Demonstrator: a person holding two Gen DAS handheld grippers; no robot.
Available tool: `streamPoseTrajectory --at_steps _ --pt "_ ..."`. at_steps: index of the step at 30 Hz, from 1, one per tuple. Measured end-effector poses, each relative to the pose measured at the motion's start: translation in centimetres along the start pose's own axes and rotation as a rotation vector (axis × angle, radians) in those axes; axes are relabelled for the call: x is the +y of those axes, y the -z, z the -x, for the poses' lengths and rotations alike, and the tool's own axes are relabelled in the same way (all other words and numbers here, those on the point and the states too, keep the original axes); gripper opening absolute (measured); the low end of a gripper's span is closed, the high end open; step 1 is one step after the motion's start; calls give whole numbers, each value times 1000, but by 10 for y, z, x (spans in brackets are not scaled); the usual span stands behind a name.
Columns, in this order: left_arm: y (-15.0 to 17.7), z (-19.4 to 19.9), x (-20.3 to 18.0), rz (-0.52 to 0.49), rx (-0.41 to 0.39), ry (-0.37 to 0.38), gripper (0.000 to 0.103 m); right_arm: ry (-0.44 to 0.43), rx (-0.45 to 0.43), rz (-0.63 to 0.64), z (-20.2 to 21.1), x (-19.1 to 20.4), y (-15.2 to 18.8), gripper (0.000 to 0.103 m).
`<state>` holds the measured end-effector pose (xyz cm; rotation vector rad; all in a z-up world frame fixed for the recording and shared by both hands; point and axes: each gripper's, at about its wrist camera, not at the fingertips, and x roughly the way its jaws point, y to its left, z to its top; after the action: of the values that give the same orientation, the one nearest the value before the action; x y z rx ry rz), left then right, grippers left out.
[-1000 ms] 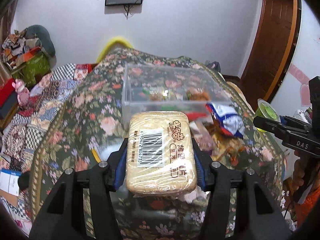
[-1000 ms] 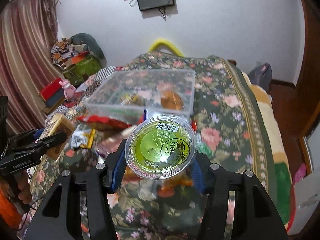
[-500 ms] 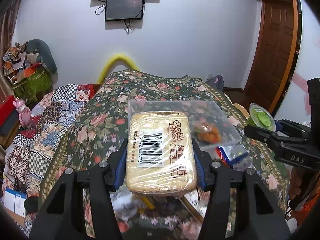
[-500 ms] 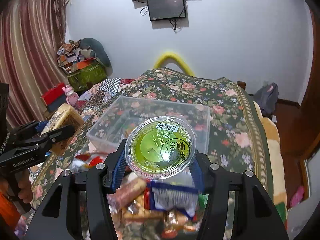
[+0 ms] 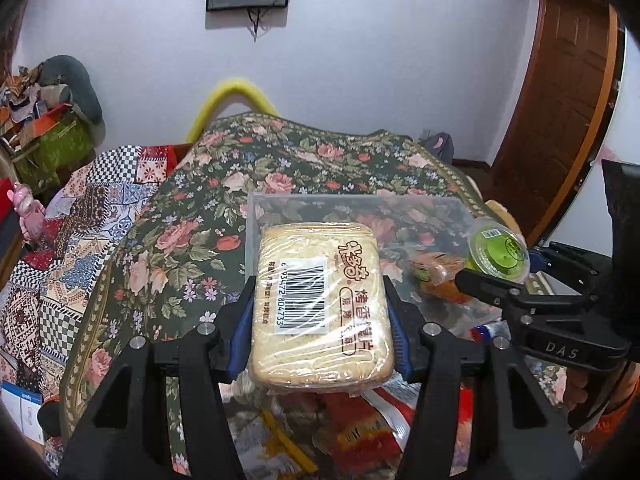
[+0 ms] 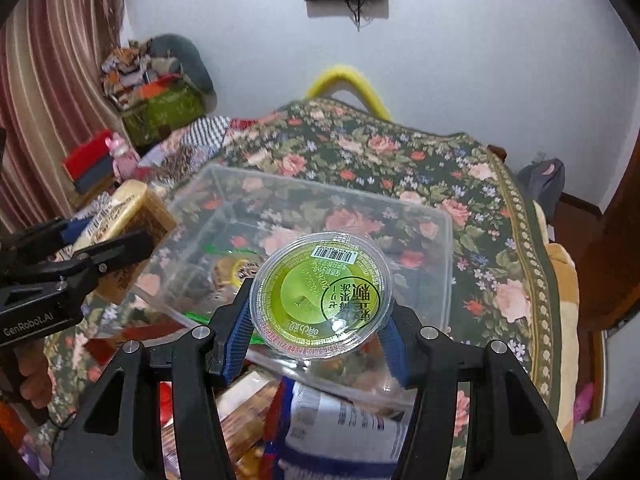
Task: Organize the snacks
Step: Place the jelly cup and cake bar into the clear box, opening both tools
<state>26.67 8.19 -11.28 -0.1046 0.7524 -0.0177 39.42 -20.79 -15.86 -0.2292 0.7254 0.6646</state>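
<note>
A: Left gripper (image 5: 320,312), what's it got?

B: Blue pads clamped on both long sides of a pale-yellow rectangular snack pack in clear wrap (image 5: 320,304), barcode label up. Pack's lower end sits betw. the fingers; its underside is out of sight.

A: And the right gripper (image 6: 318,308)?

B: Pinching a round clear-plastic jelly cup w/ green foil lid (image 6: 322,296), lid facing the cam. Cup body below the lid is hidden from that view; left cam shows it side-on, off to the right of the pack.

A: Where's the bin?

B: Clear rectangular plastic storage box (image 6: 446,248), just ahead of and under both grippers, on the dark floral bedspread (image 6: 480,200). From the left cam the pack blocks most of the box's near wall. Contents hard to make out: an orange-ish wrapped item (image 5: 440,276) and some green, seen thru the plastic.

A: Anything below the fingers?

B: Loose snack packets, partly covered by the black frames. A blue-and-white bag (image 6: 340,428) under the right gripper, cut off by the frame edge; red and yellow wrappers (image 5: 360,432) under the left, print unreadable.

A: The person?

B: Only bits: fingers (image 5: 576,392) around the right handle at the frame edge, rest cropped.
</note>
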Motion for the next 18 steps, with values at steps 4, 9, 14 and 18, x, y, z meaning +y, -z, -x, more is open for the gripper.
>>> streamPoseTrajectory --at_steps 4,9,14,18 --pt "-1 -15 4 3 25 -4 56 -19 44 -13 -12 -3 -1 53" --pt "-1 -31 9 27 63 2 56 -47 89 -19 -22 -1 -1 53" --pt "-1 -31 7 12 55 -10 56 -56 83 -11 -18 2 -2 56" --pt "-2 -23 6 -2 40 -11 56 -28 32 3 -5 4 -5 68"
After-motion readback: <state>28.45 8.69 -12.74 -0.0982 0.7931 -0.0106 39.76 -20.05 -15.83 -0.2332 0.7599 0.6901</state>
